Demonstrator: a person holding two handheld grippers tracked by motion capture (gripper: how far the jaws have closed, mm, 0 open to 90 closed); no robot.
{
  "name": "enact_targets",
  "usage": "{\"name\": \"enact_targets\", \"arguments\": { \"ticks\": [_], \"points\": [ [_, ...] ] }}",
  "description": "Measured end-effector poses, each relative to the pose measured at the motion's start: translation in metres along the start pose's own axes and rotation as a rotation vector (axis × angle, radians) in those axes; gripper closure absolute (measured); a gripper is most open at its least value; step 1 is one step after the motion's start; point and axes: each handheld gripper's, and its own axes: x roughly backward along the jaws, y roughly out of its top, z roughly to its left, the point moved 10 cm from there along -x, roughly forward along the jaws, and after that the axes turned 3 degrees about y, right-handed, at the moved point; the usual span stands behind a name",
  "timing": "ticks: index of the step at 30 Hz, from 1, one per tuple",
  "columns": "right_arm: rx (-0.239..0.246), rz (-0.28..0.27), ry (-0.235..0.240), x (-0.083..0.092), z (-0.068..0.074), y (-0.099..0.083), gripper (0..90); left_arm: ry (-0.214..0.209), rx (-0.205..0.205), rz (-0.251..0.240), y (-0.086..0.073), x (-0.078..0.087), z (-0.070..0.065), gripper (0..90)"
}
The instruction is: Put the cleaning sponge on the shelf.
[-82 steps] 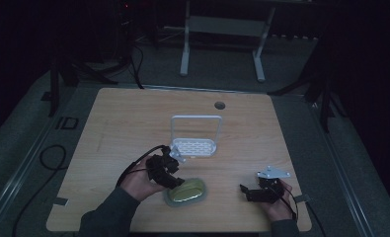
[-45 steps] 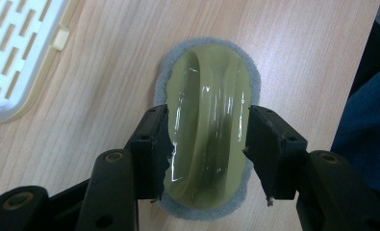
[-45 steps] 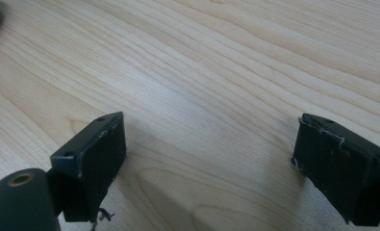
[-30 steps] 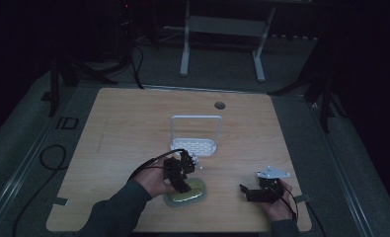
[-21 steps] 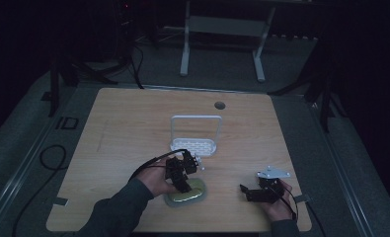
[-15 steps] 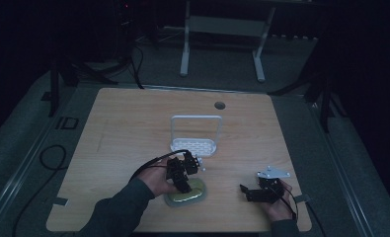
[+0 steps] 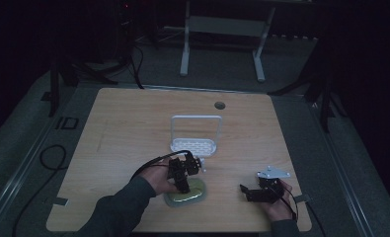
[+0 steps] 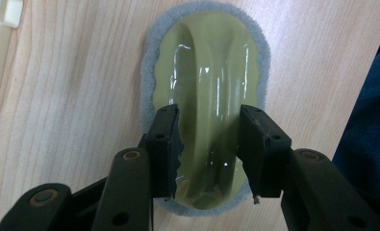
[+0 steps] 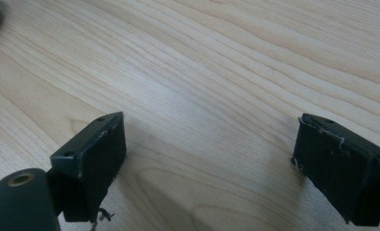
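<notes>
Scrubber [image 7: 185,192], lying at lower centre of the high view on the table [image 7: 133,123], looks light: a glossy, likely slippery green plastic grip on a soft grey pad, so we take it across the raised ridge, where our left gripper [image 8: 209,154] has just been closing, jaws straddling it, pads perhaps not yet pressing. Just above stands a white rack [image 7: 195,136], near but not blocking; lower right, our right gripper [image 7: 254,191] rests wide and empty.

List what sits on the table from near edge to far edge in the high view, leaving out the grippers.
Green scrubber with a grey pad → white rack → round cable hole in the table top.
</notes>
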Motion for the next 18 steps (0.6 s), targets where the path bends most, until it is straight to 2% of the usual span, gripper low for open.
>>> {"name": "enact_targets", "arguments": {
  "ticks": [8, 18],
  "points": [
    [0.000, 0.000, 0.000, 0.0000, 0.0000, 0.0000, 10.9, 0.001, -0.006, 0.008, 0.0017, -0.0019, -0.0004, 62.7],
    [-0.001, 0.000, 0.000, 0.0000, 0.0000, 0.0000, 10.9, 0.024, -0.048, 0.025, 0.0042, 0.0001, -0.0011, 70.7]
  ]
}}
